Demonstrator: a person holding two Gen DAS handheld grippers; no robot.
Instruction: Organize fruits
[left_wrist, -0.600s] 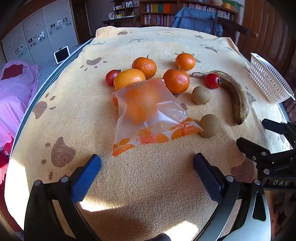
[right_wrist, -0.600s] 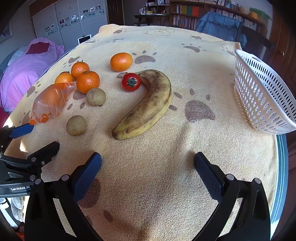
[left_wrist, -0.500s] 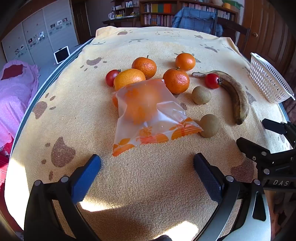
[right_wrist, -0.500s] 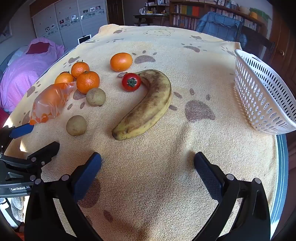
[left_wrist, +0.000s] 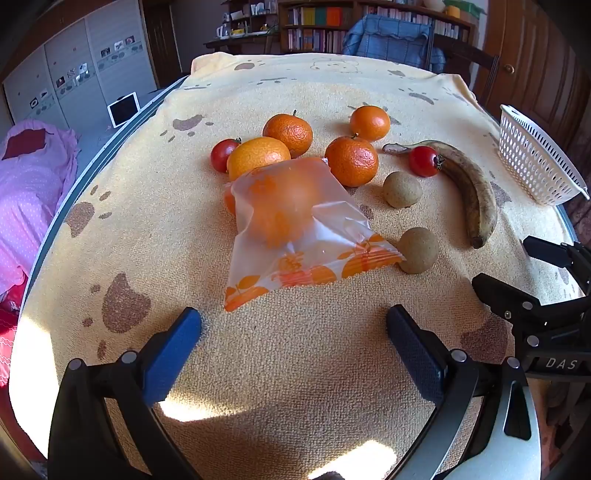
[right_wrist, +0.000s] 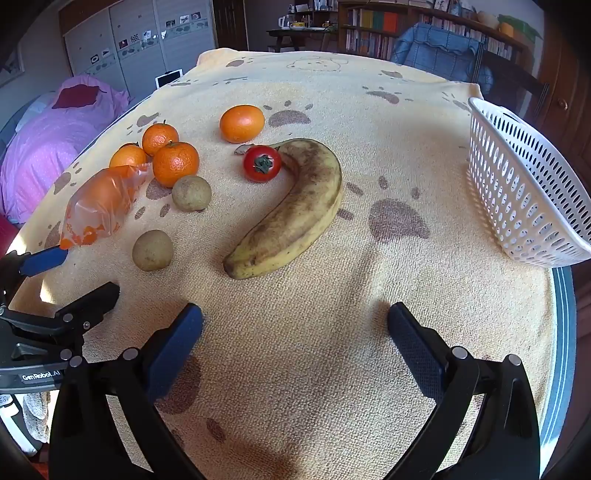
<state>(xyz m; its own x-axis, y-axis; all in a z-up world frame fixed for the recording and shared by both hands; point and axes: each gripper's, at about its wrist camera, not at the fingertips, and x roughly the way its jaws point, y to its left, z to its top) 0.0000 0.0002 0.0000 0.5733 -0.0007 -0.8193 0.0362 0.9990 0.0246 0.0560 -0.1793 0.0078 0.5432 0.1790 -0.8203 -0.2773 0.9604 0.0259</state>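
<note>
Fruit lies on a yellow paw-print cloth. In the left wrist view a clear bag (left_wrist: 295, 225) with orange print holds an orange, with several loose mandarins (left_wrist: 352, 160) behind it, two tomatoes (left_wrist: 424, 161), two brown kiwis (left_wrist: 419, 245) and a spotted banana (left_wrist: 474, 195). My left gripper (left_wrist: 293, 328) is open and empty, just short of the bag. In the right wrist view the banana (right_wrist: 295, 210) lies ahead of my right gripper (right_wrist: 295, 326), which is open and empty. A white basket (right_wrist: 524, 184) stands at the right.
The table's blue rim (right_wrist: 563, 332) runs close along the right, beside the basket. The left gripper's body (right_wrist: 48, 332) shows at the lower left of the right wrist view. A pink bed (right_wrist: 48, 136) and bookshelves (right_wrist: 388, 29) lie beyond the table.
</note>
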